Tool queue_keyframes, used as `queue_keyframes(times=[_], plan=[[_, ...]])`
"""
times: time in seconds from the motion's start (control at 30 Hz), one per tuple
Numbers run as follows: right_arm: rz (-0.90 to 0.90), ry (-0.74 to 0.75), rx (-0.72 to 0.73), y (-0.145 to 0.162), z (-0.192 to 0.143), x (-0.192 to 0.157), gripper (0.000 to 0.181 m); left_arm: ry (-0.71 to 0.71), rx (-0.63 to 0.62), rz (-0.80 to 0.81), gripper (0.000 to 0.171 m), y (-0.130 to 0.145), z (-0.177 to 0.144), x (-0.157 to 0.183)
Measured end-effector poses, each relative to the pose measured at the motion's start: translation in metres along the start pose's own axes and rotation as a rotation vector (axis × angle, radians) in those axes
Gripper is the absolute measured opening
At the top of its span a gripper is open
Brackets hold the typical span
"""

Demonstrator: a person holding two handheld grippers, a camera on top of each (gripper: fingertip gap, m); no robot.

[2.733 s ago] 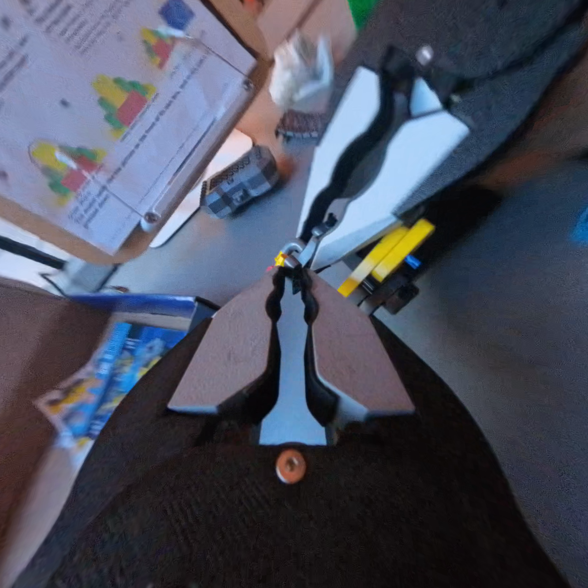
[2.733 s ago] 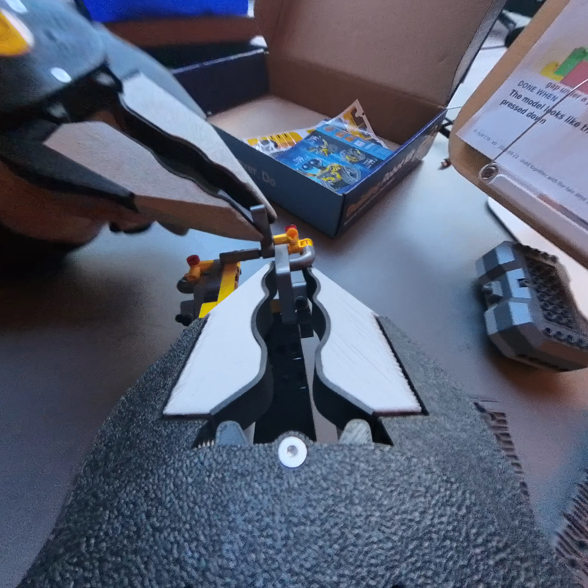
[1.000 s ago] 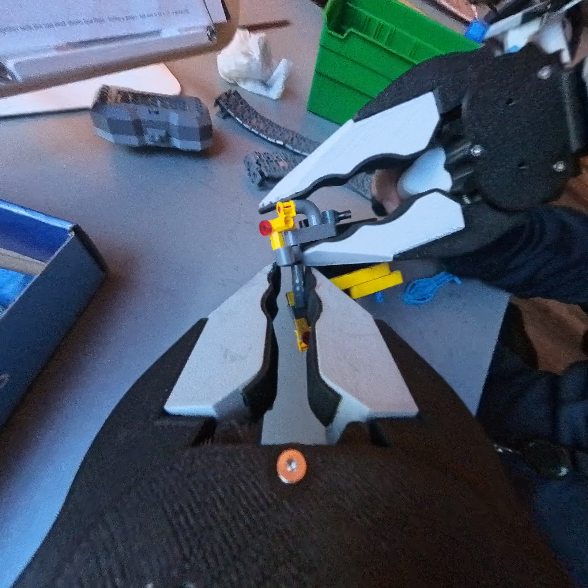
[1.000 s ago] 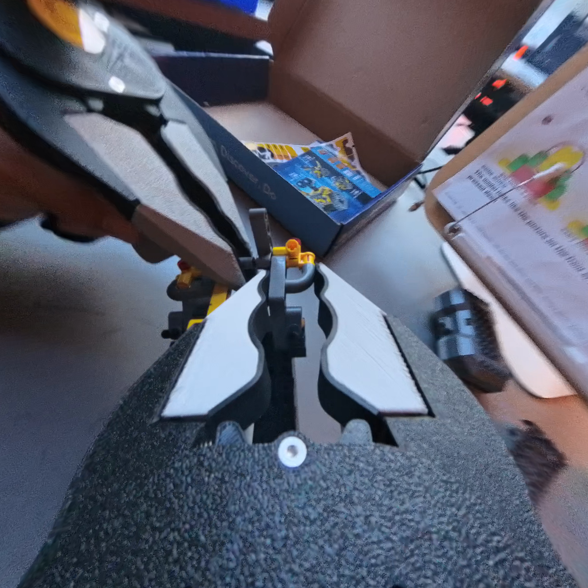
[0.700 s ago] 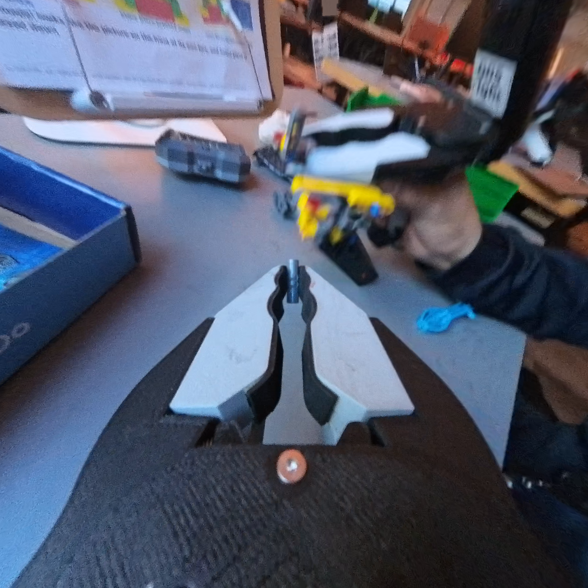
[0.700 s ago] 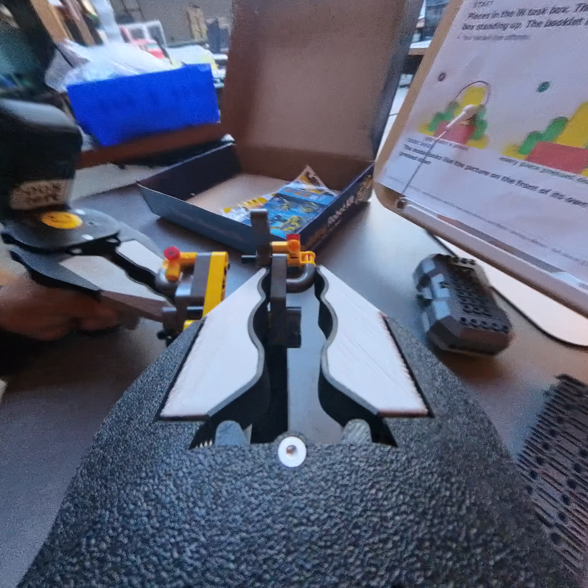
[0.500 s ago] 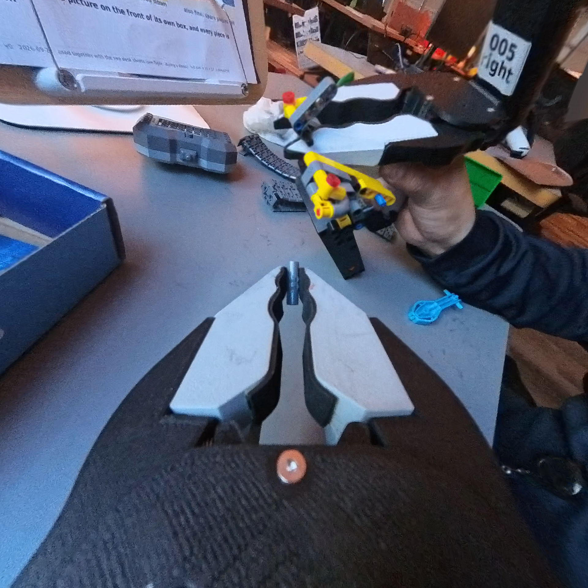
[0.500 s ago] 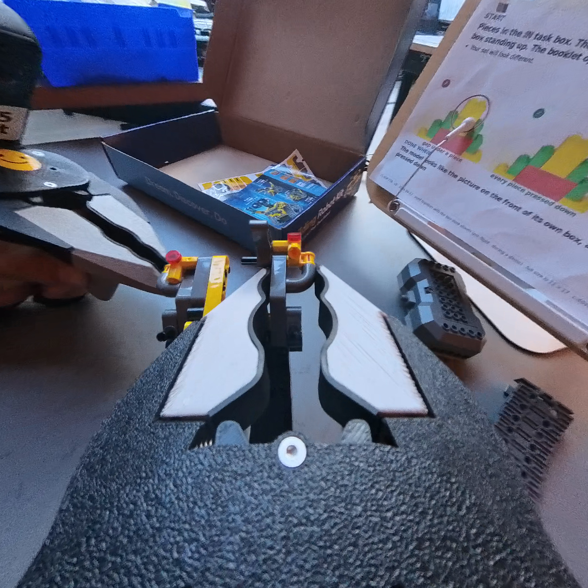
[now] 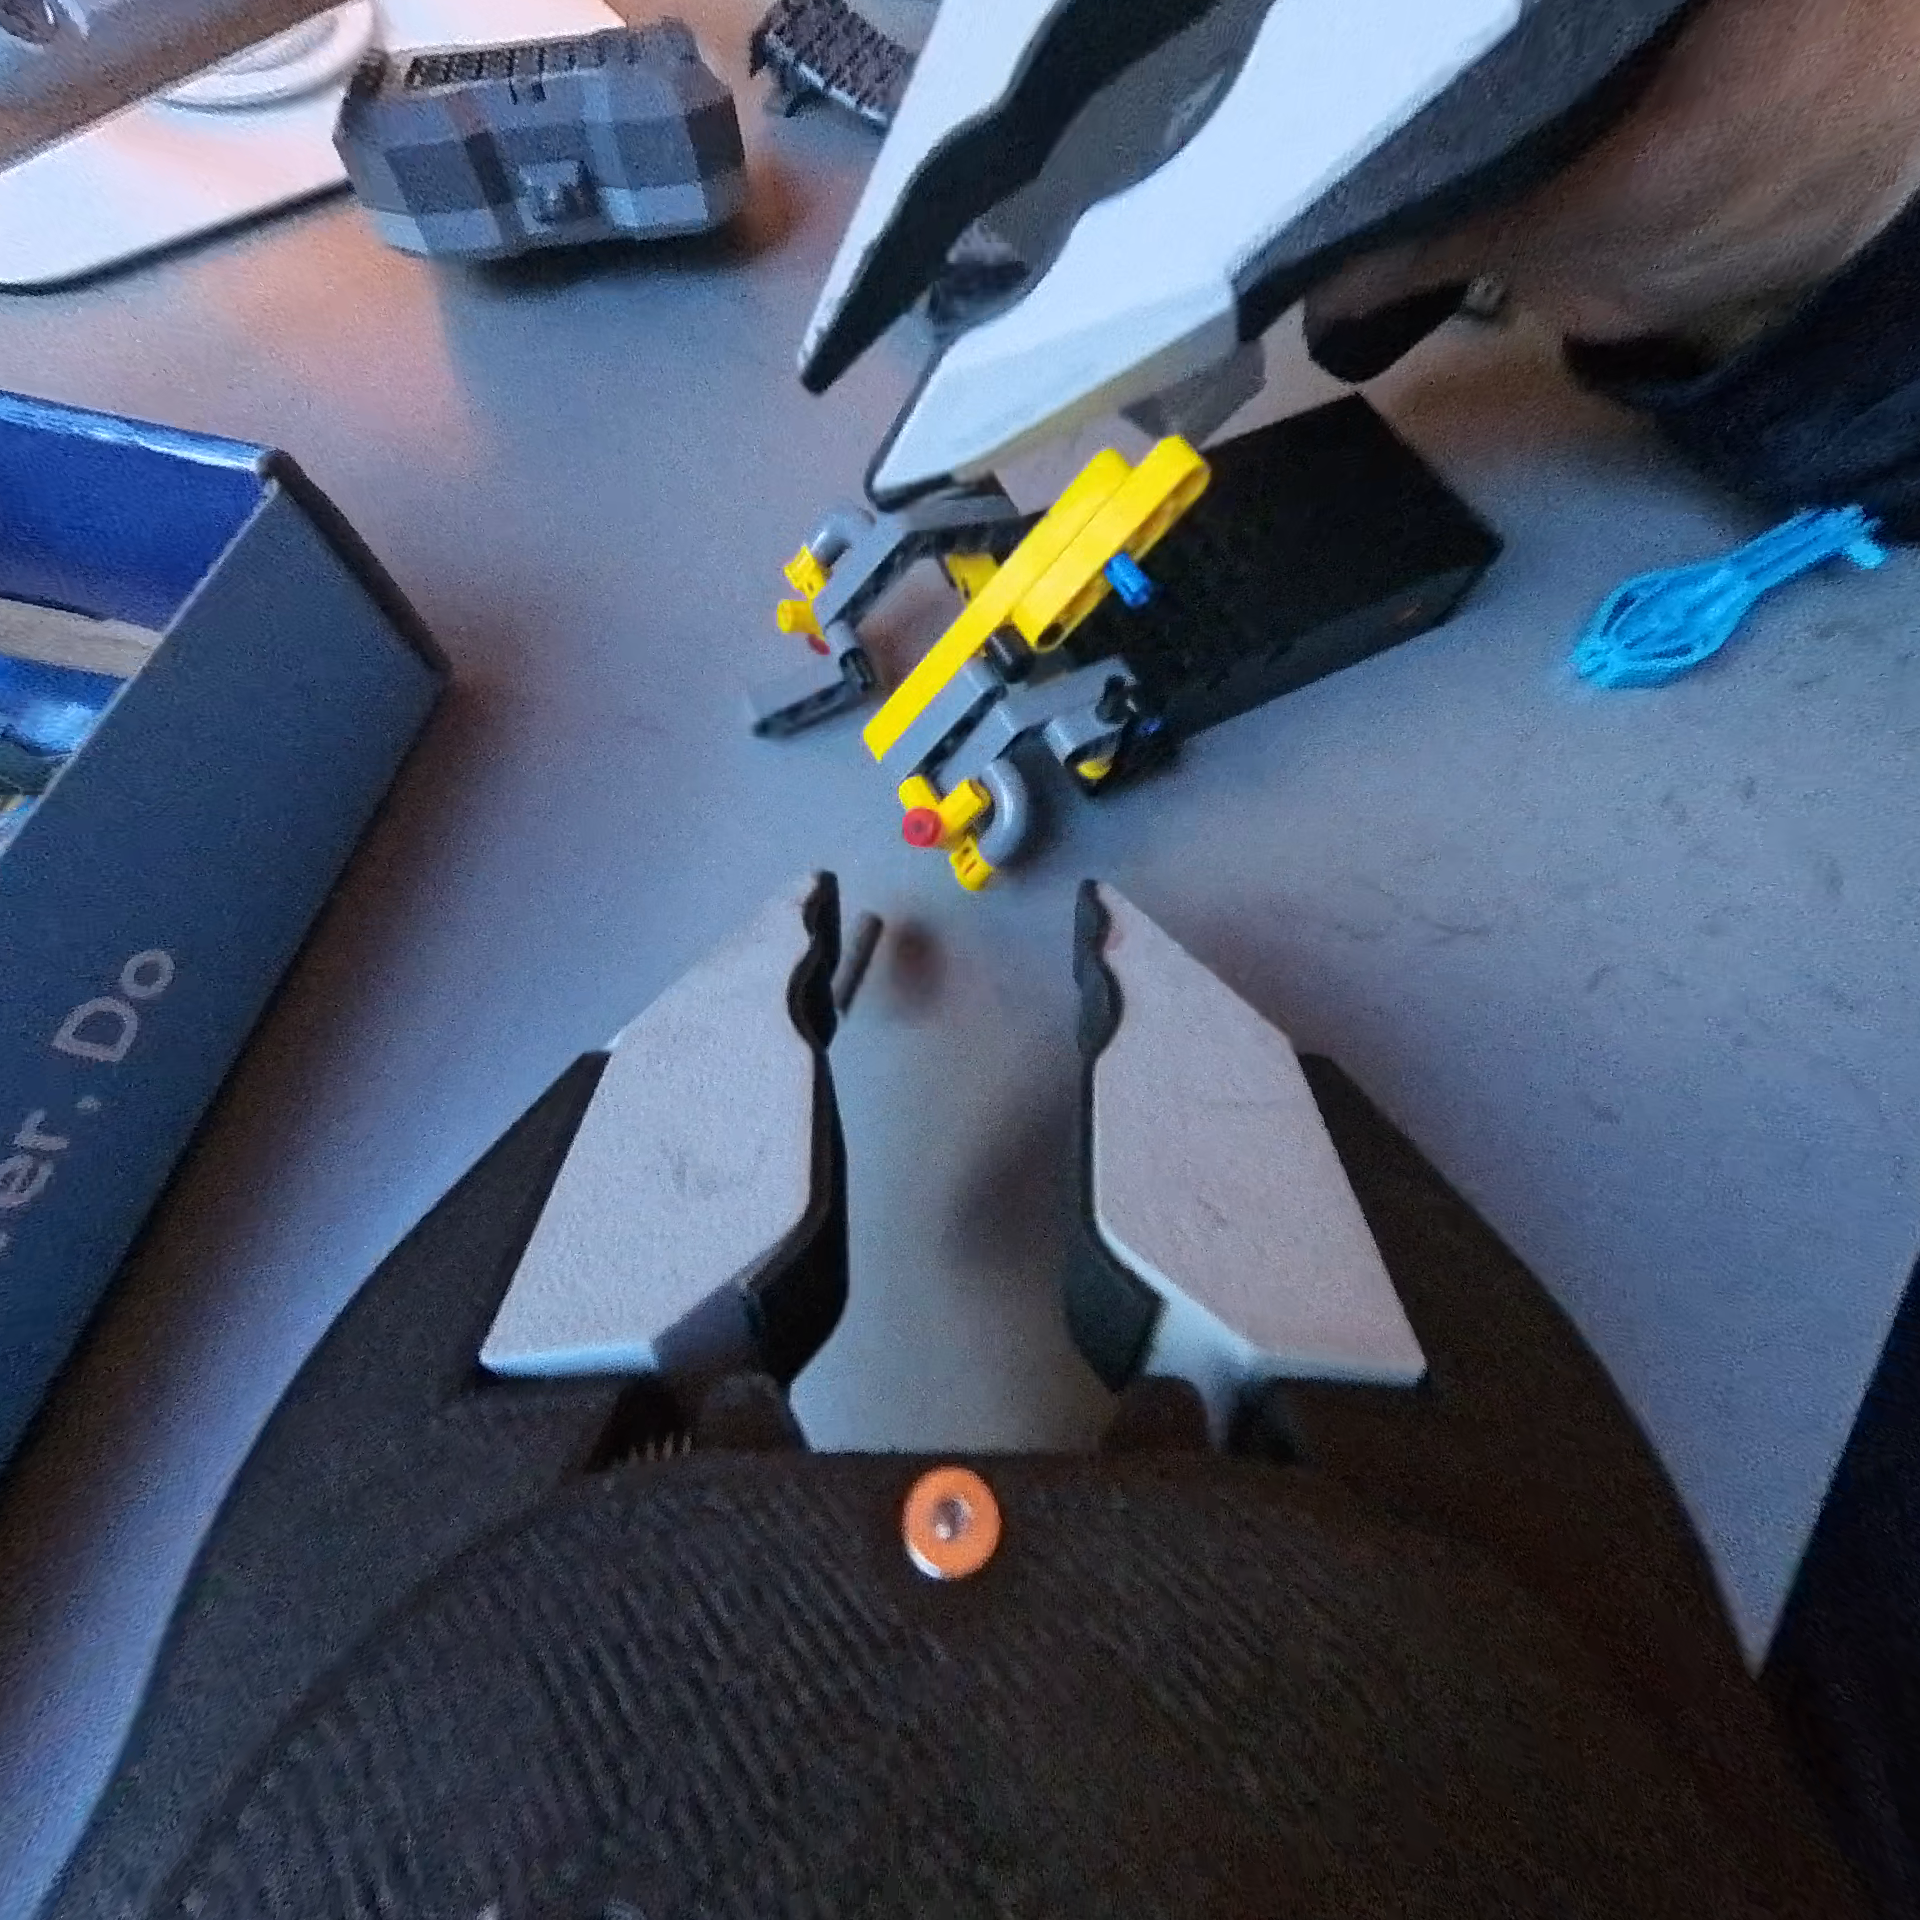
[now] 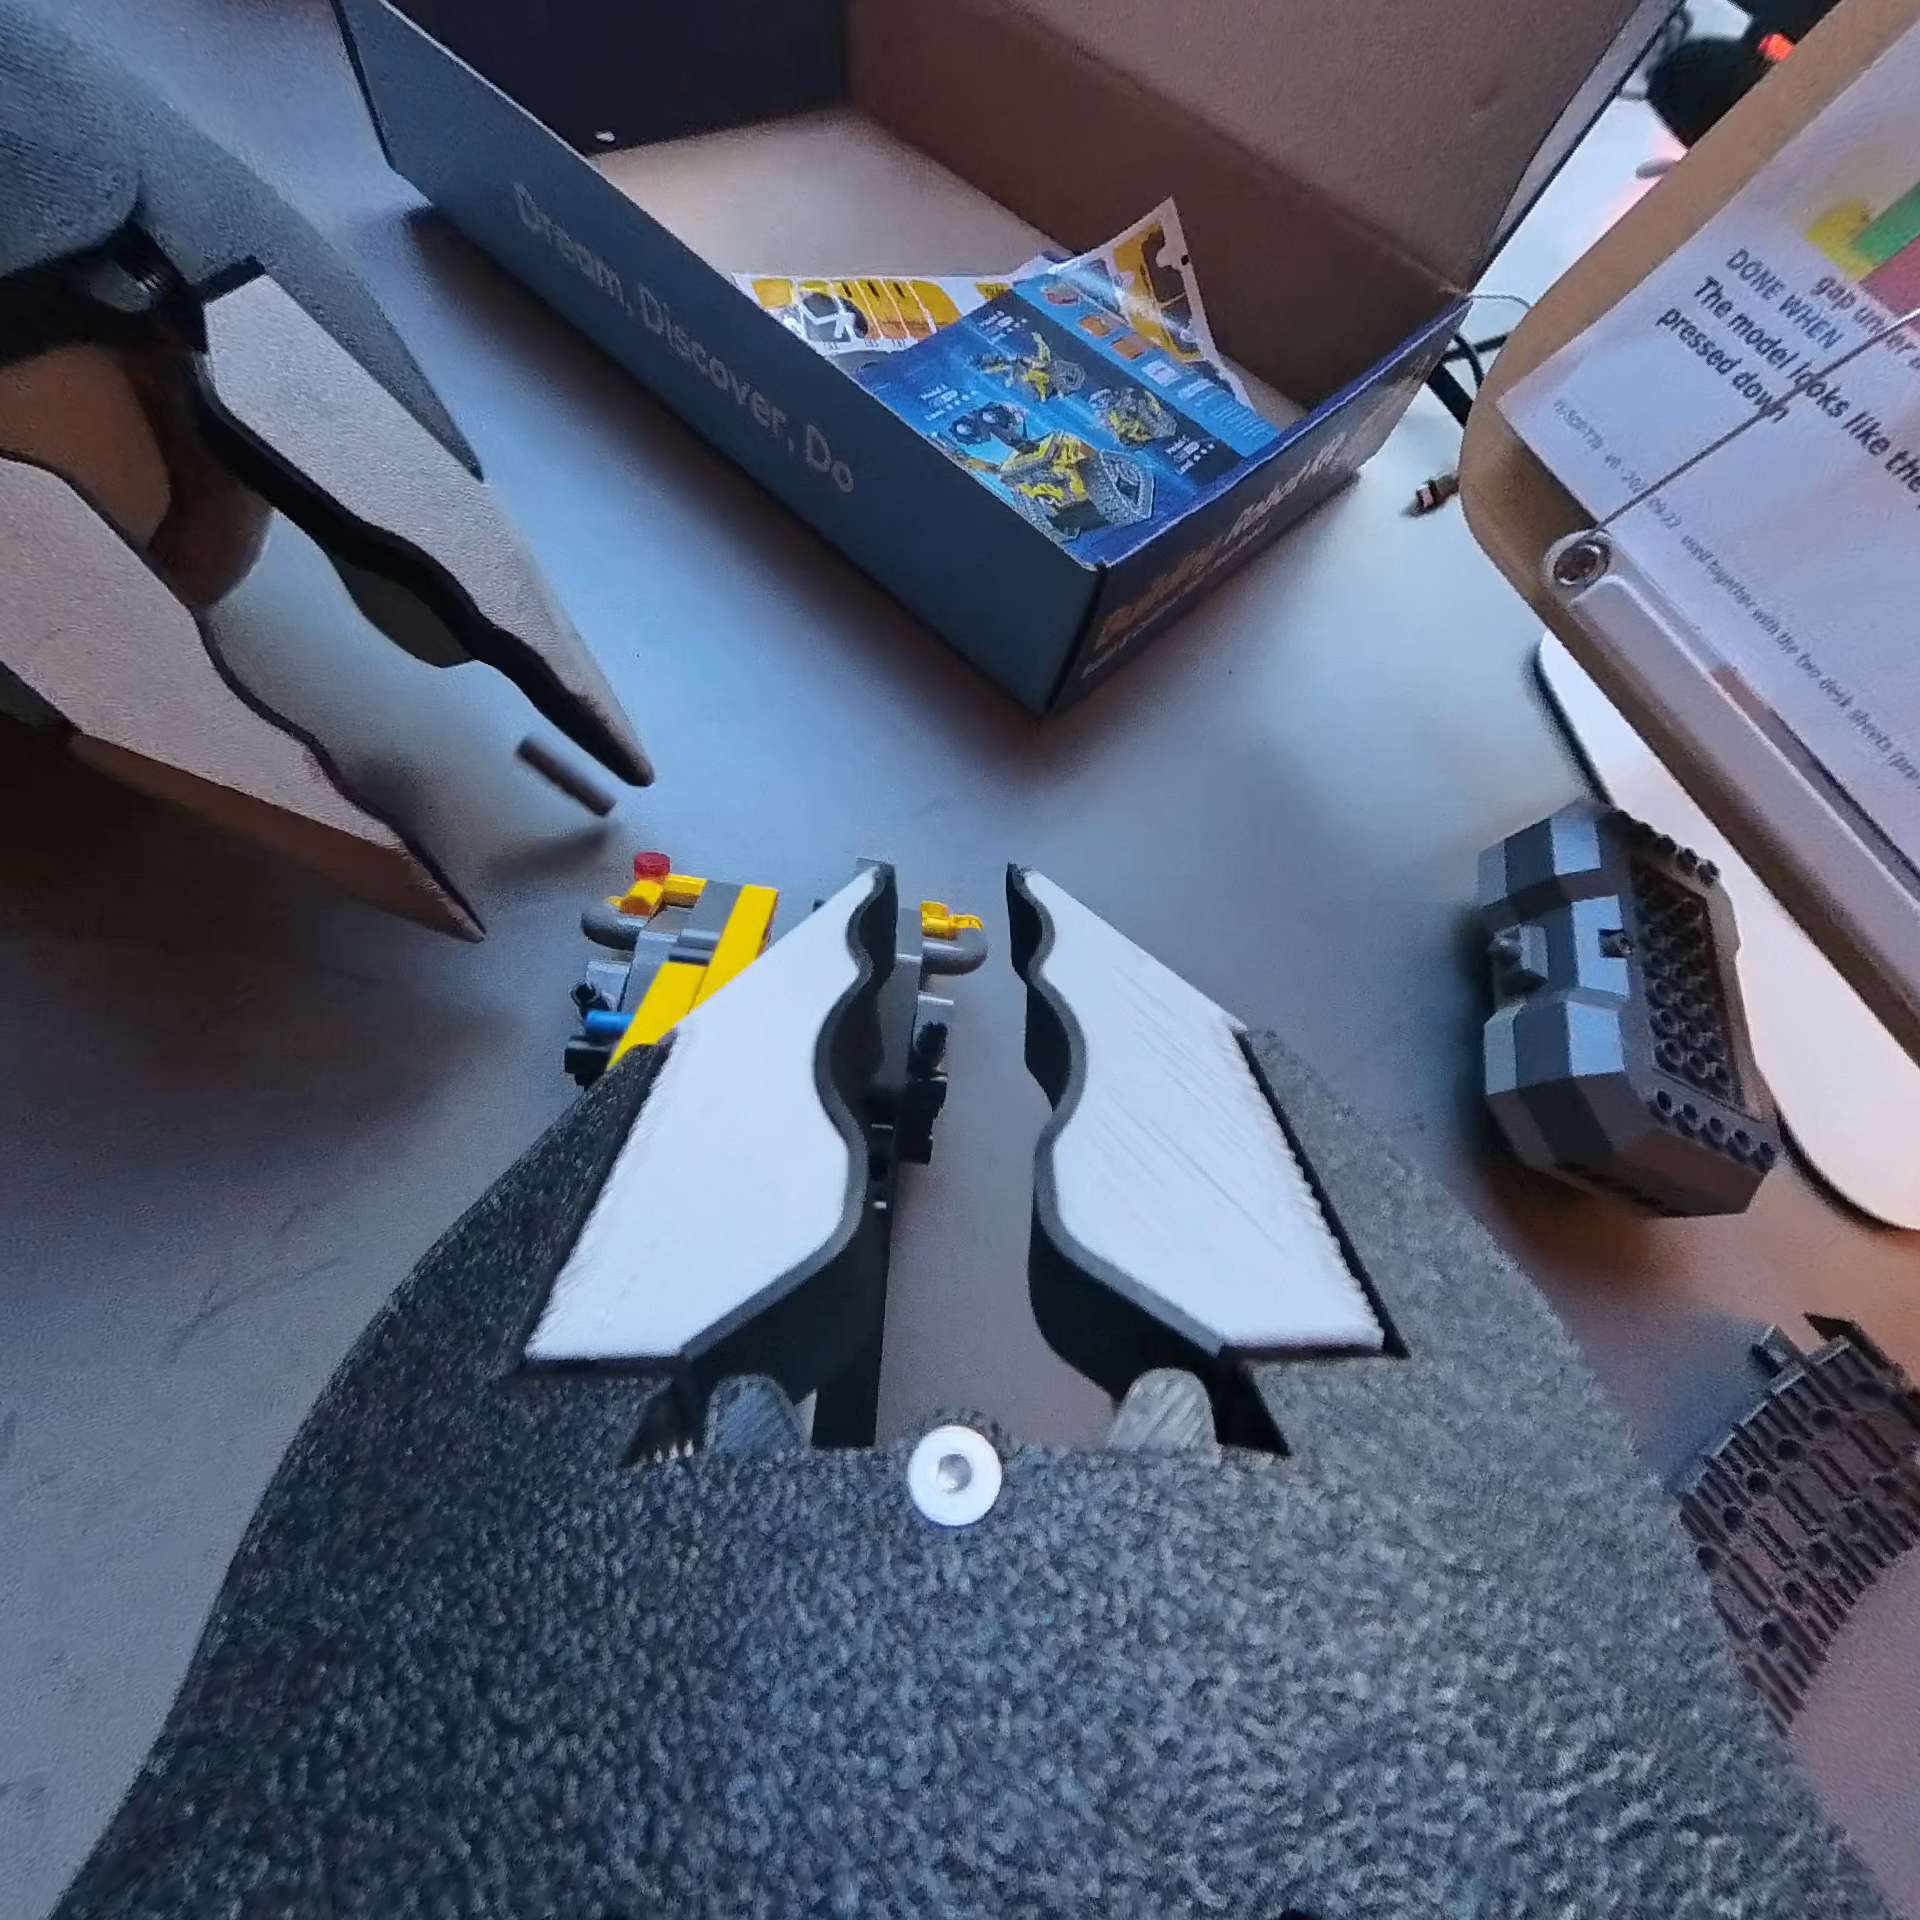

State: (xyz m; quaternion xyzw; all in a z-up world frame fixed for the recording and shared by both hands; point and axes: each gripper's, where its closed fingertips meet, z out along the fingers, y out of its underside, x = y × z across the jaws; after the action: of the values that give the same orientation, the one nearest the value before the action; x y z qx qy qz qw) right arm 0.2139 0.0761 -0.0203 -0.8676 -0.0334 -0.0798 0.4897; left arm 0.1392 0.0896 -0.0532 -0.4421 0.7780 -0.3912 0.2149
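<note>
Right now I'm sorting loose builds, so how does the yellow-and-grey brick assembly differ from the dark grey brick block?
The yellow-and-grey brick assembly is spindly, with yellow beams, red and blue bits and a black base; the dark grey brick block is compact and all grey. The assembly lies right under the open right gripper; the block lies apart, beside the white stand base. Both rest on the table.

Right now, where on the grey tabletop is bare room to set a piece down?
Bare: between the blue cardboard box and the grey brick block. Crowded: around the yellow-and-grey brick model, small grey pin and both open claws.
</note>
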Motion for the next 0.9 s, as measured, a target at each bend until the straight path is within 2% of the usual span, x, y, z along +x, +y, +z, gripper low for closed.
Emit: queue_keyframes(times=[0.4, 0.63, 0.9], plan=[[0.063, -0.006, 0.05, 0.0, -0.012, 0.008, 0.018, -0.035, -0.003, 0.021, 0.047, 0.012, -0.019, -0.008], [0.112, -0.007, 0.098, -0.004, -0.02, 0.016, 0.018, -0.073, -0.039, -0.03, 0.04, 0.025, -0.042, -0.028], [0.108, -0.004, 0.108, -0.003, -0.022, 0.017, 0.018, 0.091, -0.051, -0.051, 0.027, 0.028, -0.038, 0.006]])
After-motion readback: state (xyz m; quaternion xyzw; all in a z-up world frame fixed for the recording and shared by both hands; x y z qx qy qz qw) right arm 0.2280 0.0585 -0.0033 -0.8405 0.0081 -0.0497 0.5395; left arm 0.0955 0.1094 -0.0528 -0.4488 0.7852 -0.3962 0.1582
